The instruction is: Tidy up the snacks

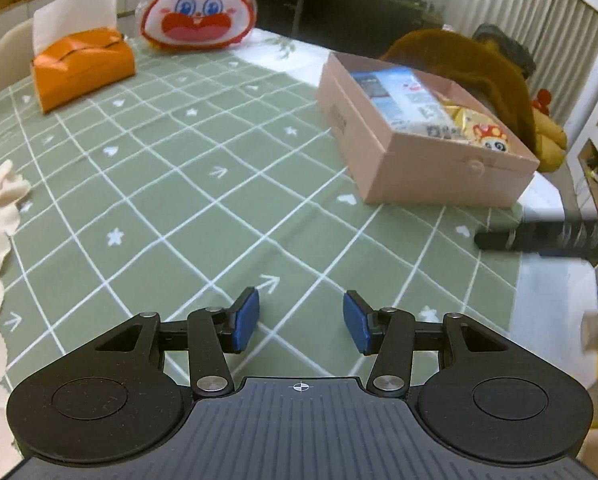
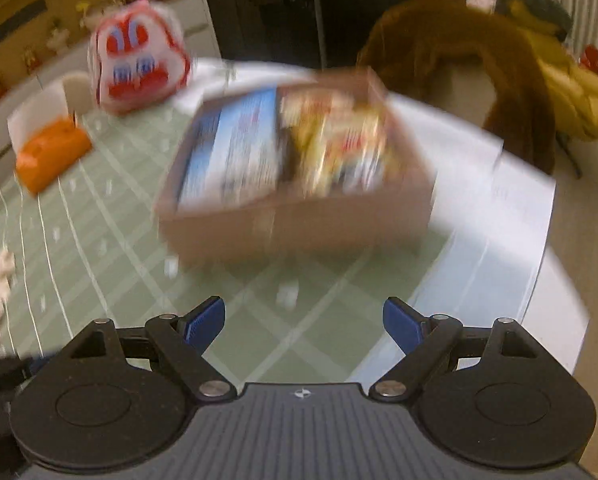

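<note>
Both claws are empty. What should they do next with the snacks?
Probably move the open left gripper toward the bunny snack bag, the only snack left outside the cardboard box. The right gripper is open too, but its view is blurred.

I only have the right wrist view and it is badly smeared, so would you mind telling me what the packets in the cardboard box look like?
Observer: In the left wrist view the cardboard box holds a blue and white packet at its far end and yellow packets with a red cartoon face at its near end.
Operator: Thank you. Is the left gripper holding anything?
Observer: No, the left gripper is open, with nothing between its blue pads, above the green tablecloth.
Operator: Is anything lying near the box?
Observer: A black rod-like object reaches in from the right, just in front of the box.
</note>
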Motion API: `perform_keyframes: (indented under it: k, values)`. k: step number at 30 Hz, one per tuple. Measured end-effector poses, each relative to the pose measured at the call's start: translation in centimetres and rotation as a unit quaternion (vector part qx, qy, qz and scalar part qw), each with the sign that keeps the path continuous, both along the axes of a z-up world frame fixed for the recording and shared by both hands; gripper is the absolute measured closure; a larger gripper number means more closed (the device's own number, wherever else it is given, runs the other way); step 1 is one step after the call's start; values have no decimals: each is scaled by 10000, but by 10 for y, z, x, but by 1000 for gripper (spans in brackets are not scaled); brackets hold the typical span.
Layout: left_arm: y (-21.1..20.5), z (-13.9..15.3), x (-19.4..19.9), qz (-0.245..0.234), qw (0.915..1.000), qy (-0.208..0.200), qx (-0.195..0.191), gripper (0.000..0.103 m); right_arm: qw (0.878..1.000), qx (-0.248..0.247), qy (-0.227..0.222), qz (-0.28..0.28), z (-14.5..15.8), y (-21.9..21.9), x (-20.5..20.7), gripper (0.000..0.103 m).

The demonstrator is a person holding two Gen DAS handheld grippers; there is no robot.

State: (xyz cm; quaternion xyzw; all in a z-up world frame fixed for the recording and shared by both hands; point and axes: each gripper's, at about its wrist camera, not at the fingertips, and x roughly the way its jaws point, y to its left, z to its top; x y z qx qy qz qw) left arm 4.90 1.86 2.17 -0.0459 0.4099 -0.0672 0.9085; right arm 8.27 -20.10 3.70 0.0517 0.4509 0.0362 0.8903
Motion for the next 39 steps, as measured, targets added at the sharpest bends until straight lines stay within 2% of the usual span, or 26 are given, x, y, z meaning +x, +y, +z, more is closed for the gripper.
perform_keyframes:
  k: [3, 6, 7, 8, 11, 16, 21, 39]
  values:
    - [-6, -5, -2, -145, 9989, -299, 320, 51, 9997, -220, 69, 65, -21, 17, -11, 16]
    - [-18, -12, -1, -283, 9958, -622, 609, 46, 9982, -598, -91, -6, -31, 28, -17, 11]
    - [-21, -14, -1, -331, 9948, -696, 664, 45, 9977, -652, -145, -88, -32, 30, -19, 6]
    - [-23, -15, 0, -348, 9948, -729, 622, 45, 9975, -652, -166, -216, -34, 28, -20, 0]
    - [-28, -15, 3, -293, 9949, -732, 624, 45, 9966, -606, -351, -438, -37, 19, -25, 0]
    - [-30, -18, 2, -339, 9933, -892, 647, 45, 9955, -605, -550, -476, -41, 14, -29, 0]
    - [-30, -19, 2, -344, 9933, -909, 620, 44, 9908, -616, -1122, -431, -49, 15, -42, 0]
    - [-31, -19, 2, -355, 9932, -920, 624, 44, 9909, -607, -1122, -434, -49, 15, -41, 0]
